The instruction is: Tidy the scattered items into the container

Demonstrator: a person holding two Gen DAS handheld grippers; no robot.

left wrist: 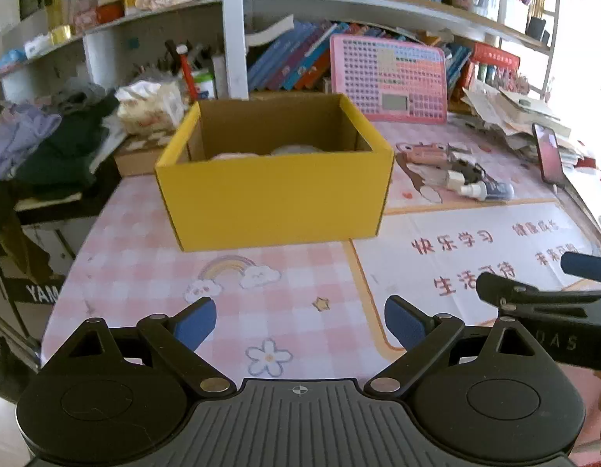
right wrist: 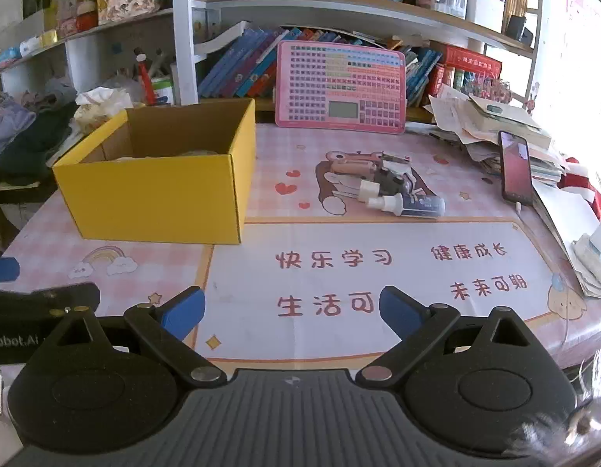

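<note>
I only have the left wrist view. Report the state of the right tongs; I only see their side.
Observer: The right tongs are open, with nothing between them.
Operator: Tell me what to avoid around the phone.
Observer: A white cable comes out of the lower end of the phone.
Operator: Check the table's right edge, nearer than the phone.
Observer: A pile of papers lies there, right at the edge.
</note>
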